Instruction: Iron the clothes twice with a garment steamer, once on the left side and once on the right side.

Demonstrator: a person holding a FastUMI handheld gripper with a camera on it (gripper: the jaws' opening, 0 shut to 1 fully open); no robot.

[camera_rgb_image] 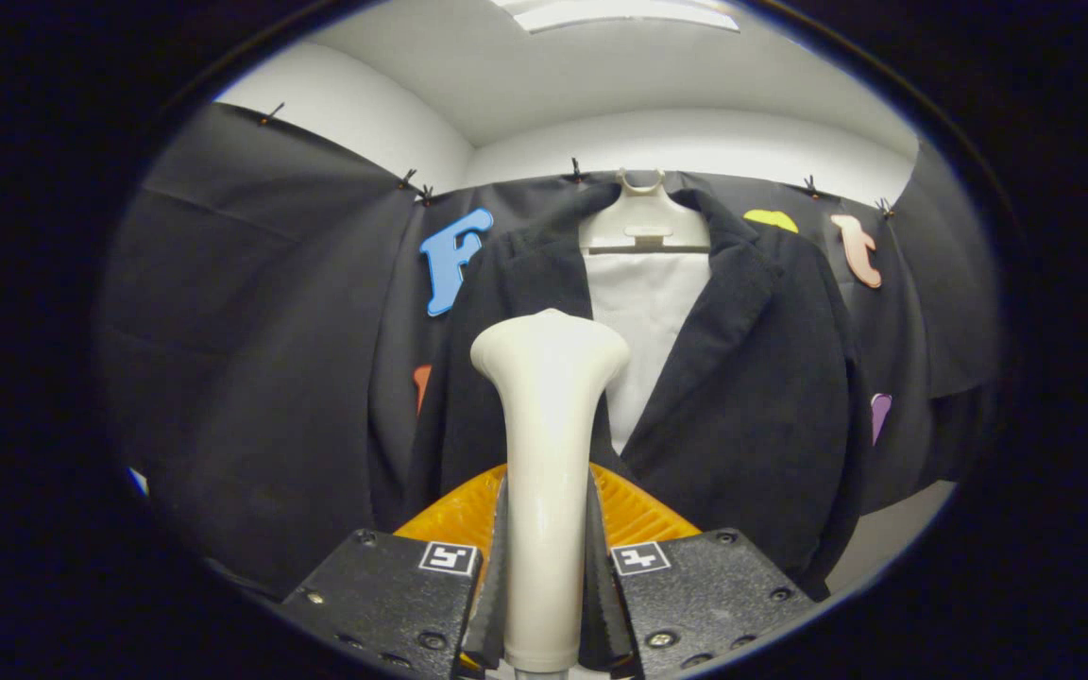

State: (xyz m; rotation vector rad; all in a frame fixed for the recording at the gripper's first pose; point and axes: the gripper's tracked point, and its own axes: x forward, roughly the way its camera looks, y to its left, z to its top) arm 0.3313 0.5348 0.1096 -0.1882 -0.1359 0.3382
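The gripper [546, 567] was clamped on the steamer [546, 453]. The steamer head sat before the jacket [752, 397], left of its white lining [648, 312].

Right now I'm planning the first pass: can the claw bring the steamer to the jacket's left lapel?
Probably yes. The claw grips the steamer, and nothing stands between its head and the hanging jacket beyond.

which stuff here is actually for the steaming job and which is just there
For the job:
- garment steamer, gripped between the gripper fingers
- black jacket just beyond the steamer head
- white hanger carrying the jacket

Just there:
- black cloth wall behind the jacket
- small clips pinning the cloth up
- ceiling light
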